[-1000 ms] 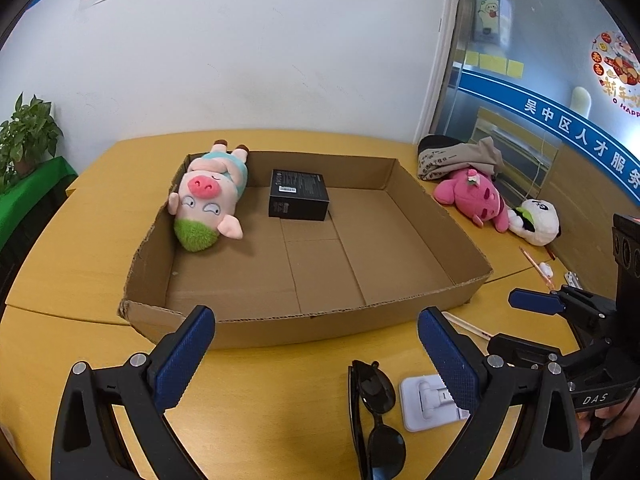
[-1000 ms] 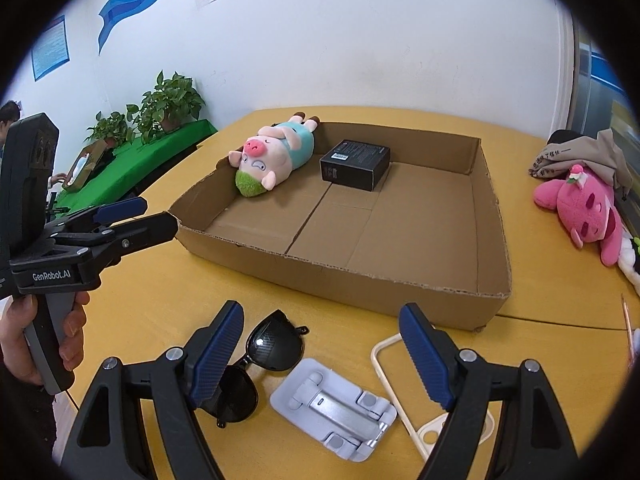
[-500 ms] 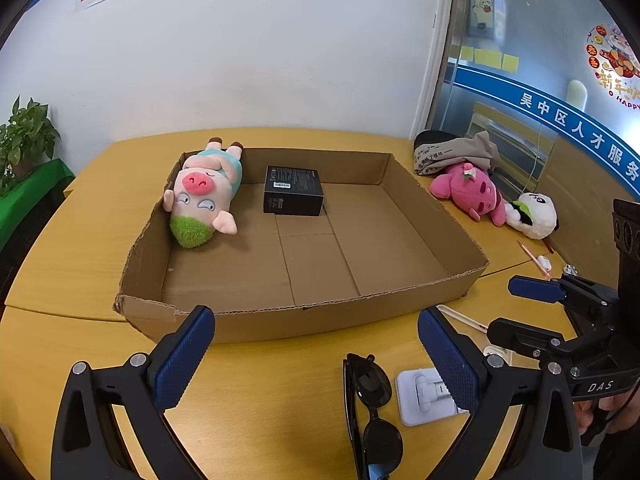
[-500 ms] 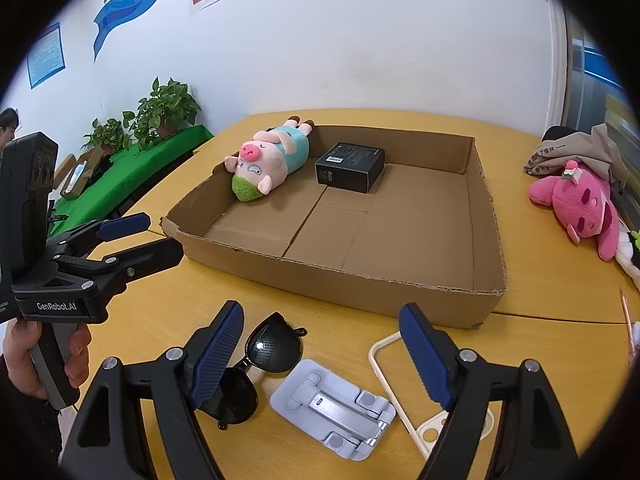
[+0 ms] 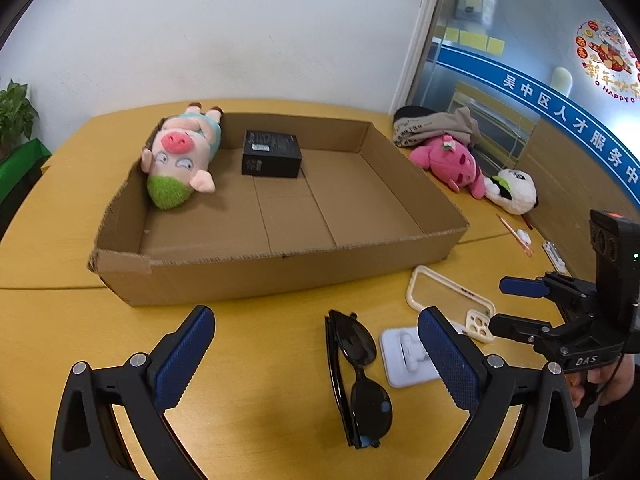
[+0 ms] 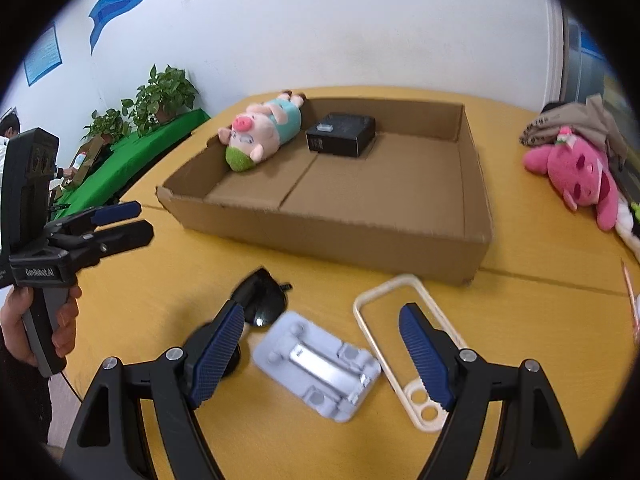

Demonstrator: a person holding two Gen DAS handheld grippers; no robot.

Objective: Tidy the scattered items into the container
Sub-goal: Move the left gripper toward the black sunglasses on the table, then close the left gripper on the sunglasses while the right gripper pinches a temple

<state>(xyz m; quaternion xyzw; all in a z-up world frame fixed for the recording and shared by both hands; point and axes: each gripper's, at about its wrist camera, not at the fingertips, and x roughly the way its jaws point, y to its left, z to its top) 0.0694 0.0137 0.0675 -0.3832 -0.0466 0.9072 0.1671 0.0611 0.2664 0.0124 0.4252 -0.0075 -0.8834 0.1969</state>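
A shallow cardboard box holds a pig plush and a black box. On the table in front lie black sunglasses, a white phone stand and a cream phone case. My left gripper is open above the table, left of the sunglasses. My right gripper is open, low over the phone stand; it also shows in the left wrist view.
A pink plush, a white panda plush and a beige cloth lie at the table's right. A pencil lies near them. Potted plants stand on a green shelf left.
Both grippers drew back from the box and tilted down; the right gripper moved closer over the phone stand. The phone case has come into the left wrist view.
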